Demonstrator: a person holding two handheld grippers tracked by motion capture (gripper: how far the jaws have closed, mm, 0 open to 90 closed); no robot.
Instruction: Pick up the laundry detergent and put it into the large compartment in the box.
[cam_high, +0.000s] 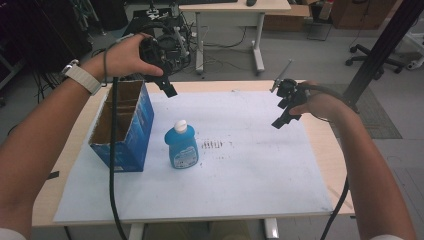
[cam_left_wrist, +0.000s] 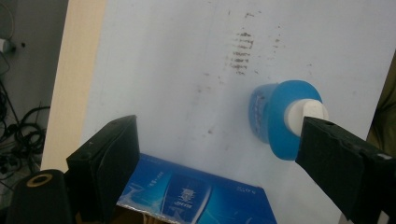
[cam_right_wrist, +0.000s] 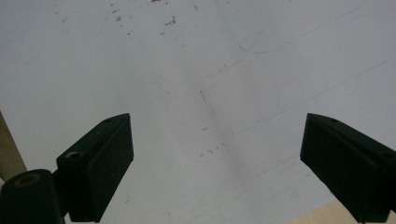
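Now, surroundings: a white sheet (cam_high: 250, 170) covers most of your wooden table (cam_high: 327, 165); dark smudge marks (cam_high: 212, 144) sit just at 3 o'clock of the bottle.
Bottle: the blue dish-soap bottle (cam_high: 182, 145) with a white cap stands upright near the middle of the sheet, free of both grippers; in your left gripper view it lies at 2 o'clock, seen from above, cap towards the camera (cam_left_wrist: 285, 119).
Box: an open blue cardboard box (cam_high: 125, 127) stands just at 9 o'clock of the bottle, apart from it; its printed blue side fills the 6 o'clock edge of your left gripper view (cam_left_wrist: 196, 196).
Obstruction: your left gripper's cable (cam_high: 113, 165) hangs down across the box front.
Left gripper: your left gripper (cam_high: 167, 87) hangs in the air at 11 o'clock of the bottle, above the box's far corner; jaws wide apart, nothing between them, touching nothing.
Right gripper: your right gripper (cam_high: 282, 120) hovers at 2 o'clock of the bottle, well apart from it; jaws spread wide over bare sheet (cam_right_wrist: 210, 93), holding nothing.
Hard to make out: the box's inside is in shadow, contents unreadable; its label print is too blurred to read.
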